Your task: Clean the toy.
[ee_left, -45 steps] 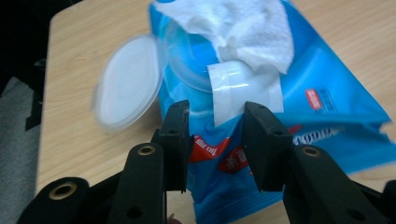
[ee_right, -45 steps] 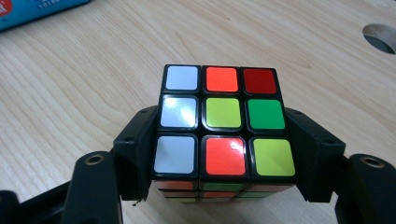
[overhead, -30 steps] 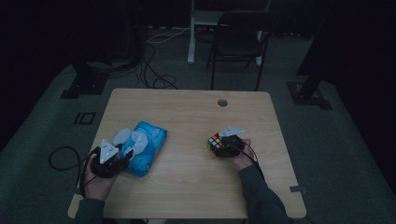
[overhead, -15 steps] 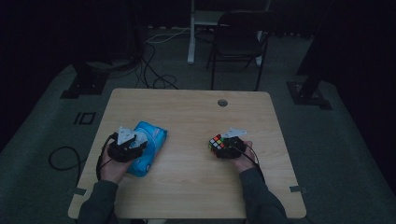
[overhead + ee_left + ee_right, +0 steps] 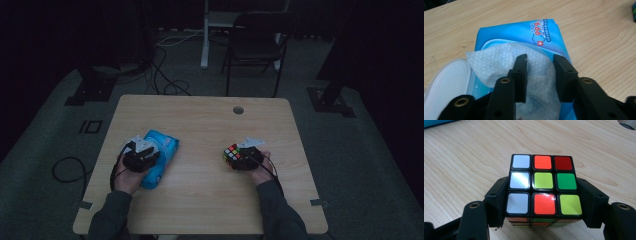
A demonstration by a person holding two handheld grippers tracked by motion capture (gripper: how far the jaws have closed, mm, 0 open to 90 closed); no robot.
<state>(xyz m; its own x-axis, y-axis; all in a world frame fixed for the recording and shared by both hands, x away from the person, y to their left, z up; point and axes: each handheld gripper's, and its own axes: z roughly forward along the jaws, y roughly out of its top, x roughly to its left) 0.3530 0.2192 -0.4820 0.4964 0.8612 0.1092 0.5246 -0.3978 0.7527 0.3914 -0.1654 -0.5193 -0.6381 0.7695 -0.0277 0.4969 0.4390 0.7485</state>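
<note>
On the left side of the counter (image 5: 200,125) lies a blue pack of wipes (image 5: 524,32); its white flip lid (image 5: 446,77) stands open, and one white wipe (image 5: 499,62) sticks up out of the hole. Over the pack hangs the left gripper (image 5: 540,65); its fingers (image 5: 520,75) have just been closing, with the wipe between them, yet a gap shows and they do not look pressed on it; the wipe lies under and between them. The near end of the pack is cut off behind the black fingers.

Over on the right side of the counter, the right gripper (image 5: 544,195) holds a colour cube (image 5: 542,185); its fingers (image 5: 496,202) clamp the cube's two sides. In the high view the room is dark; the cube (image 5: 232,152) looks small there, just in front of the person's right hand (image 5: 257,167).
</note>
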